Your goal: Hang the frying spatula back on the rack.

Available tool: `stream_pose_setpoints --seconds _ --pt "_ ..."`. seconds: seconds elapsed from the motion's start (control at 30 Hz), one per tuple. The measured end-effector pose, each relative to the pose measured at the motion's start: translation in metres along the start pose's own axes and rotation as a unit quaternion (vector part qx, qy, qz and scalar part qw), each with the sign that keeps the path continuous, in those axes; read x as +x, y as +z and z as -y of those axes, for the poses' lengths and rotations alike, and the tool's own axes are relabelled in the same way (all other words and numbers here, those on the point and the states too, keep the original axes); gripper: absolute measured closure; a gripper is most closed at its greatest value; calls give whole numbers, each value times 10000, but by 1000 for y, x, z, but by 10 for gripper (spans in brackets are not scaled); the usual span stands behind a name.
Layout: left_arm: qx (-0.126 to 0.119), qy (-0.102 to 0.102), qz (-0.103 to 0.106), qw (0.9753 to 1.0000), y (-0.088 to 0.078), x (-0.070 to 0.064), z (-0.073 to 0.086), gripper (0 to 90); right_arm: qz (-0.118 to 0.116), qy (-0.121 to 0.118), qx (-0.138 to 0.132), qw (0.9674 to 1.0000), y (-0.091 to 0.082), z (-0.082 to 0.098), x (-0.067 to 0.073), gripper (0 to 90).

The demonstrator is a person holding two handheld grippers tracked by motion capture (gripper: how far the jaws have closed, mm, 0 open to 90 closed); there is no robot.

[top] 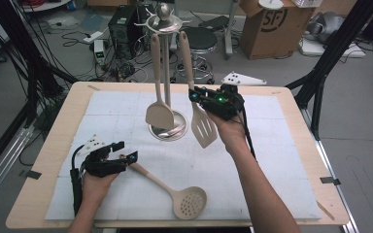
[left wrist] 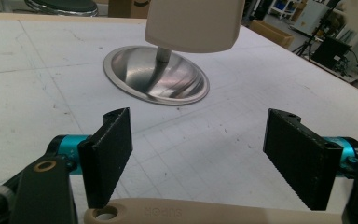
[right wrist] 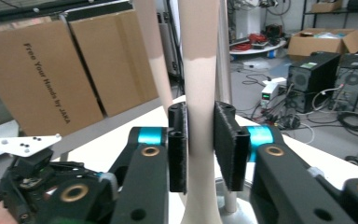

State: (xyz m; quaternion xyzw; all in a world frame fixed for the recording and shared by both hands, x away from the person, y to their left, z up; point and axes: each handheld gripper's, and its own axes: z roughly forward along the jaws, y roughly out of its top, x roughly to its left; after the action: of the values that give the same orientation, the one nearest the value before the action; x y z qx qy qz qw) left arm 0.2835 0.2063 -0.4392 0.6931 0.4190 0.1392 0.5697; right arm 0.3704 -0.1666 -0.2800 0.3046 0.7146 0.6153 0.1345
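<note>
**Turner at the rack, skimmer waiting under the left tongs**

Right tongs [top: 198, 93] raised, jaws narrow. The handle of the slotted turner [top: 204, 128] stands upright between them, pads close against it on either side. Cannot tell if they press or merely flank it. The turner's top reaches the arms of the rack [top: 177, 132]; its blade dangles below the tongs, clear of the mat [top: 272, 170]. A solid turner [top: 159, 115] hangs just beyond, on the far side of the pole.

Left tongs [top: 125, 151] low over the mat, jaws wide, nothing gripped. The skimmer [top: 190, 201] lies flat, its holed handle end just beside one jaw tip. From there the long axis runs away from these tongs toward the person's right, ending in the perforated bowl.

In the left gripper view the skimmer's handle [left wrist: 214, 213] lies crosswise under the left tongs [left wrist: 198, 158], stretching from one pad toward the other rather than passing between them. The rack's steel foot [left wrist: 156, 77] sits straight ahead.

Judgement: the left hand is much the nearer to the skimmer. As the handle lies along the line joining the jaws, a twist of the wrist looks needed before they could close across it.
</note>
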Motion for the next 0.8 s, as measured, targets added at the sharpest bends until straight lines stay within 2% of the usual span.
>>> stream_pose_setpoints --seconds 0.1,0.2,0.27,0.37,0.47,0.53,0.77,0.8 --pt "-11 6 3 10000 0 0 0 244 151 93 -236 9996 -5 -2 -3 627" --pt "-11 -3 9 10000 0 0 0 244 113 247 -669 9974 -12 -6 -6 625" --pt "-6 3 9 10000 1 0 0 244 127 347 -836 9958 -15 -13 -7 615" --pt "-1 -8 -3 10000 1 0 0 244 9 455 -1270 9909 -16 -27 -6 612" --pt "-7 -2 -14 10000 1 1 0 244 4 522 -1530 9868 -12 -42 -8 622" --pt "-25 2 -25 10000 0 1 0 244 -61 646 -1593 9851 -8 -50 -12 671" --pt "-15 -19 3 10000 1 2 0 244 -8 667 -1717 9829 8 -75 -20 893" --pt "-14 -21 3 10000 1 2 0 244 -13 679 -1753 9822 10 -77 -21 893"
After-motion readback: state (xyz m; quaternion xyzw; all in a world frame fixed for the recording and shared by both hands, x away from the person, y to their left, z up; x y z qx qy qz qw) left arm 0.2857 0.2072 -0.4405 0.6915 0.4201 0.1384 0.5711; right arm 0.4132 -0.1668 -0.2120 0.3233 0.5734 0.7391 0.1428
